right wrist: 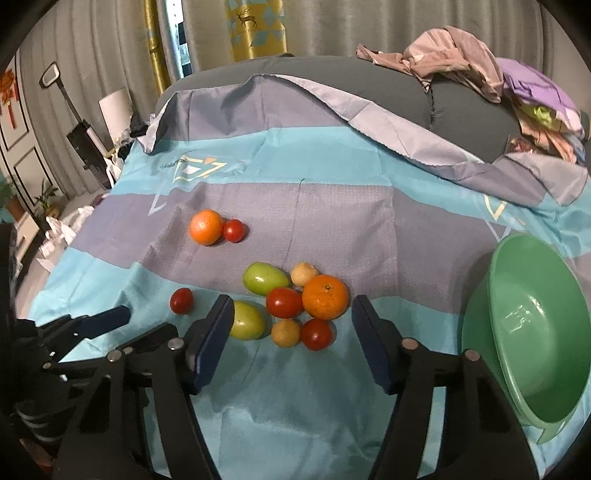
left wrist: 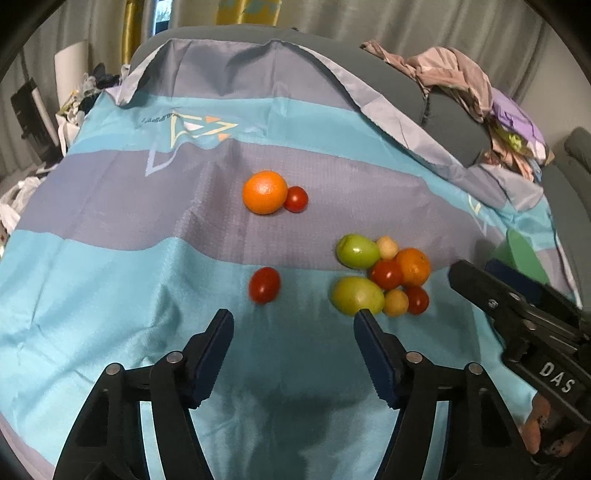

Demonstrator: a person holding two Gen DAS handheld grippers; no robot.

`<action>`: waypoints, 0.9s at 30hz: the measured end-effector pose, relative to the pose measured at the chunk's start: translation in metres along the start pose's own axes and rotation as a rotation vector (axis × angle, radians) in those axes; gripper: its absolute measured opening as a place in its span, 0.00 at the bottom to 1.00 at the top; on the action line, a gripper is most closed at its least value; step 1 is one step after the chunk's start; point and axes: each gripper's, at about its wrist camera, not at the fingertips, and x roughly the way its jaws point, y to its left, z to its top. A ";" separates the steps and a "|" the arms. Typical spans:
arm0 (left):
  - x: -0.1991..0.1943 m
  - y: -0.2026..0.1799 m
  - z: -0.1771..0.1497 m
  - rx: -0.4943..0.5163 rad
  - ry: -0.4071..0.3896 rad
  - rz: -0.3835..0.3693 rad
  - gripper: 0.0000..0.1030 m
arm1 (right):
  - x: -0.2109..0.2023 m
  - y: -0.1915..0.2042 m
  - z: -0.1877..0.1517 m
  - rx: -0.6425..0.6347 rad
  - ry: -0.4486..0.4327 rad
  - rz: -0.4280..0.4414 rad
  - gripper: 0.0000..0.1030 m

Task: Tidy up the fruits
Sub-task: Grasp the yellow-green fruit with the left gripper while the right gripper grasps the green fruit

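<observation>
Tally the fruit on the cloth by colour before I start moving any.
Orange: 2, one far, one in the cluster
Red: 4
Green: 2
Pale yellow-tan: 2
Total: 10

Grey pleated curtains (right wrist: 332,33) hang across the back wall, and a gold patterned drape (right wrist: 256,29) falls in the middle of them. Left of that drape sits a bright strip of window (right wrist: 177,40). Below the curtains, a grey sofa back (right wrist: 369,81) carries a heap of pink and purple laundry (right wrist: 480,62) at its right end. Far left of the sofa, a panelled wall (right wrist: 18,140) with a potted plant (right wrist: 46,199) beneath it.
</observation>
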 end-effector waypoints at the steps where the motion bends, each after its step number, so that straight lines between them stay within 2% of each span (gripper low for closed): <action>1: -0.001 0.002 0.002 -0.012 -0.001 -0.011 0.66 | -0.001 -0.003 0.002 0.018 0.007 0.012 0.63; 6: 0.002 0.016 0.011 -0.100 0.033 -0.096 0.60 | 0.004 -0.019 0.011 0.117 0.083 0.073 0.63; 9: 0.009 0.020 0.014 -0.124 0.065 -0.109 0.58 | 0.009 -0.021 0.018 0.141 0.121 0.104 0.62; 11: 0.009 0.021 0.017 -0.132 0.063 -0.113 0.56 | 0.016 -0.021 0.023 0.146 0.150 0.121 0.59; 13: 0.010 0.017 0.017 -0.131 0.064 -0.132 0.54 | 0.026 -0.018 0.029 0.147 0.188 0.137 0.49; 15: 0.016 0.010 0.018 -0.125 0.087 -0.164 0.54 | 0.035 -0.018 0.034 0.137 0.216 0.157 0.49; 20: 0.036 -0.013 0.020 -0.085 0.148 -0.204 0.54 | 0.057 -0.023 0.044 0.110 0.265 0.077 0.48; 23: 0.042 -0.018 0.026 -0.097 0.160 -0.236 0.54 | 0.069 -0.021 0.054 0.074 0.298 0.095 0.48; 27: 0.054 -0.012 0.023 -0.114 0.182 -0.206 0.54 | 0.083 -0.006 0.062 0.017 0.314 0.118 0.49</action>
